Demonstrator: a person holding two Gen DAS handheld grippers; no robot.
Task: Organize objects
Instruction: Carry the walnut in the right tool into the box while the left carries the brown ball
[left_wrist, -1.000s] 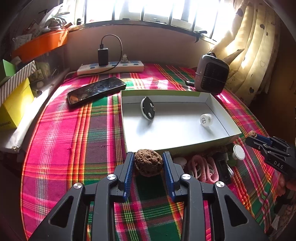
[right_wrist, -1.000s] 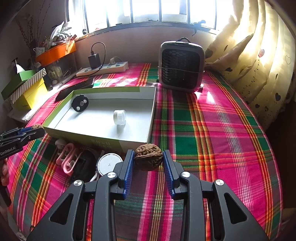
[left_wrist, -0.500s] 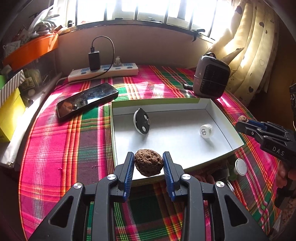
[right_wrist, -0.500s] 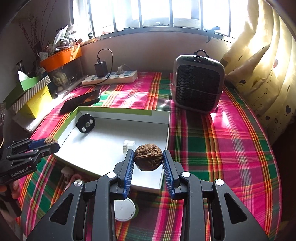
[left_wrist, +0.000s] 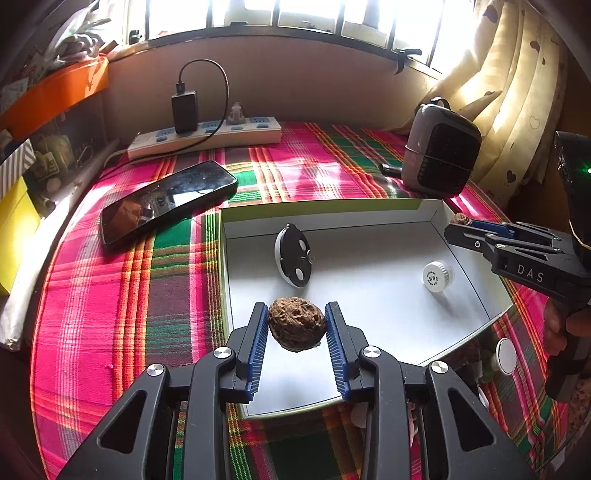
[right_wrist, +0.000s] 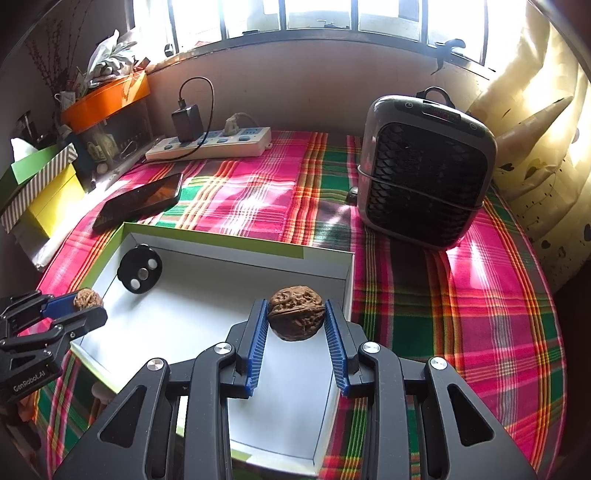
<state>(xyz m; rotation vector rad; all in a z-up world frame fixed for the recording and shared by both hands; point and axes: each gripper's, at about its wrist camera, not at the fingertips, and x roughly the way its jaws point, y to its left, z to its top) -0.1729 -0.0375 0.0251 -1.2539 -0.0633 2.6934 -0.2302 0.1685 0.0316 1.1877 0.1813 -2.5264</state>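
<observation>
Two walnuts, one in each tool, both up in the air over the white box (left_wrist: 369, 295). Left gripper (left_wrist: 295, 325) partly open, blue pads pressed on both sides of a walnut (left_wrist: 296, 324), long side lying across from pad to pad. Right gripper (right_wrist: 295, 319) the same, closed on the other walnut (right_wrist: 296, 318), seam running sideways between the pads. Left walnut over the near left part of the box floor, close to the black round disc (left_wrist: 293, 255). Right walnut over the right part of the box, close to the far right corner, away from the small white cap (left_wrist: 437, 276). Box floor straight below both, so probably just a short way down and then let go. Left one nearer the disc, so best to keep clear of it. Nearby on the plaid cloth (right_wrist: 443, 295): a phone (left_wrist: 168, 201), a power strip (left_wrist: 207, 136) and a small heater (right_wrist: 424, 173).
</observation>
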